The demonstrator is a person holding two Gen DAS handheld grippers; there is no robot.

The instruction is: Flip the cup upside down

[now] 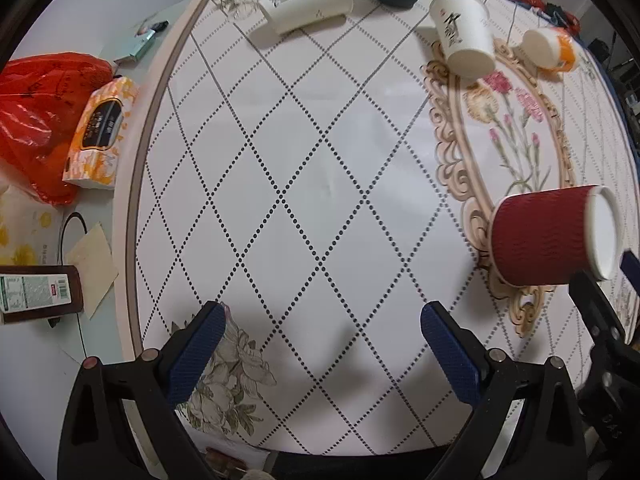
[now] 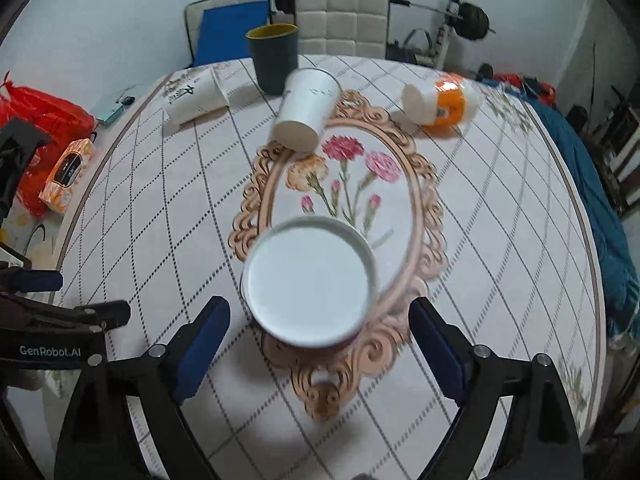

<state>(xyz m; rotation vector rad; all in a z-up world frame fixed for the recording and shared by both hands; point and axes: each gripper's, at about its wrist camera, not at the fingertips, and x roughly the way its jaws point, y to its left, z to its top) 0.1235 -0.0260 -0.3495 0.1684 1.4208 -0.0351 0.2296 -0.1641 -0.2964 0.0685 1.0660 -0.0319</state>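
Between the spread, empty fingers of the right gripper (image 2: 320, 344) stands the red cup (image 2: 310, 288), base up, seemingly just flipped; left gripper (image 1: 322, 350) gapes idle.

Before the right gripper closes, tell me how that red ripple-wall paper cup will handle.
The red ripple-wall paper cup lies on its side, so a nudge probably rolls it. It looks like paper: likely light and crushable. The ridged sleeve should grip well.

Beside the patterned round table (image 1: 320, 168): tissue pack (image 1: 100, 132) against red plastic bag (image 1: 36, 120). Behind, white padded chair (image 2: 342, 20) and barbell weights (image 2: 474, 20)
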